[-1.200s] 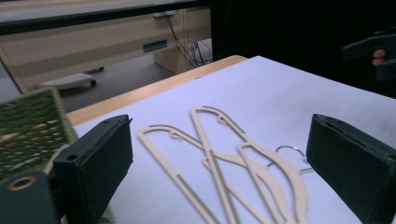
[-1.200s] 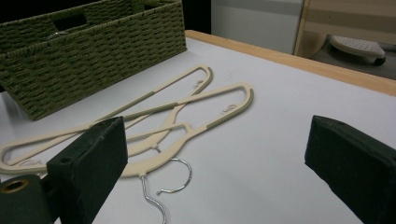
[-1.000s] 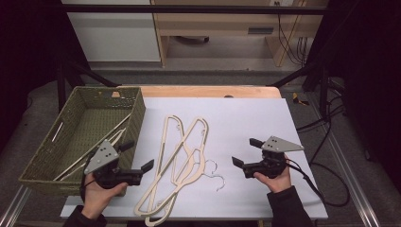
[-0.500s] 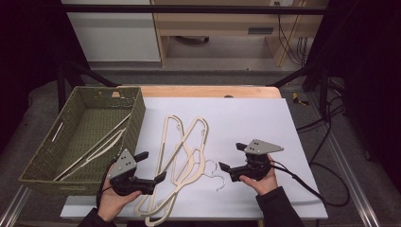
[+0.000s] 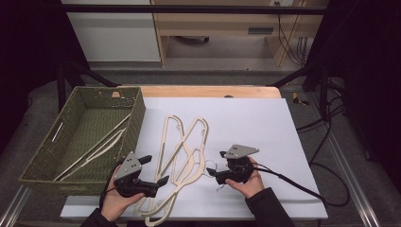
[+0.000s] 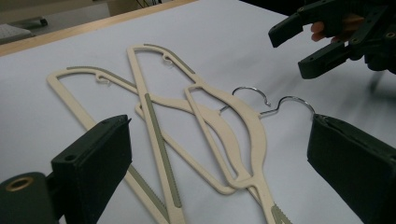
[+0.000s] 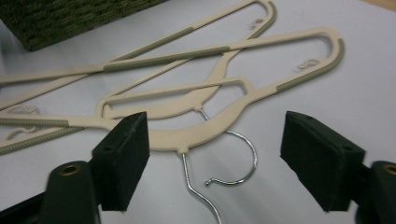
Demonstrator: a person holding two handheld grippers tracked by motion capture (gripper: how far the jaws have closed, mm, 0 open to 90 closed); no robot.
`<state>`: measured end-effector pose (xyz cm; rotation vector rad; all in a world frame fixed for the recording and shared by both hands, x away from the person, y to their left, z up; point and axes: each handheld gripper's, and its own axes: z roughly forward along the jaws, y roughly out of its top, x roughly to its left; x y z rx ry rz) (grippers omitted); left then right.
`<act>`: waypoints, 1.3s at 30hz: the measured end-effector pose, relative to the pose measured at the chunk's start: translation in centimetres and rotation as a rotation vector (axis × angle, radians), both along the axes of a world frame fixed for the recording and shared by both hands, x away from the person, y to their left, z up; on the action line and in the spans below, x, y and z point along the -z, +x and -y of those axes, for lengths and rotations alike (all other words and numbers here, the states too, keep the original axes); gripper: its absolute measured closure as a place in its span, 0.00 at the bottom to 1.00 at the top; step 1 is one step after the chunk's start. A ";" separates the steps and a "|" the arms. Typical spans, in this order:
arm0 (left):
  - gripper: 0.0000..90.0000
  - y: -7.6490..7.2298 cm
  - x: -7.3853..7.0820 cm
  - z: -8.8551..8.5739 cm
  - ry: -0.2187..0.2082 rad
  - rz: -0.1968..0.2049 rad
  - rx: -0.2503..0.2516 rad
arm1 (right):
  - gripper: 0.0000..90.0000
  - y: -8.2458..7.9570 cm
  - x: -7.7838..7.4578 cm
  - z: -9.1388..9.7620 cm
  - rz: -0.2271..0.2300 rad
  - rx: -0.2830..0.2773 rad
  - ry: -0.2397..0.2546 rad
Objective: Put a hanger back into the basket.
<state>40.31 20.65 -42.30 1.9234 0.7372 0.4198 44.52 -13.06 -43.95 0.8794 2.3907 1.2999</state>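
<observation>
Hangers: two cream hangers lie crossed on the white worktop, at the three o'clock side of the green basket; their wire hooks overlap.
Right tongs: mine stand apart around the hooks, have just been closing, nothing pinched yet.
Left tongs: wide, low at the hangers' seven o'clock end, holding nothing.
Tangle risk: I judge lifting one hanger may drag its neighbour.
Slip risk: thin wire could skate out of the pads.
Basket: more hangers inside might snag newcomers.
</observation>
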 end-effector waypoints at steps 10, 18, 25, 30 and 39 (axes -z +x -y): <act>0.07 0.1 0.4 0.5 0.020 -0.013 0.013 | 0.60 0.7 2.7 -1.6 -0.084 -0.076 -0.091; 0.07 0.1 0.5 0.7 0.027 -0.017 0.020 | 0.78 0.8 3.8 -2.4 -0.111 -0.099 -0.155; 0.08 0.0 0.6 1.2 0.032 -0.023 0.029 | 0.89 0.5 3.8 -2.7 -0.113 -0.103 -0.188; 0.09 0.2 0.7 2.2 0.048 -0.032 0.050 | 0.99 0.9 3.8 -2.6 -0.131 -0.126 -0.182; 0.11 1.2 0.9 5.2 0.123 -0.066 0.103 | 0.99 1.1 3.5 -2.4 -0.141 -0.151 -0.170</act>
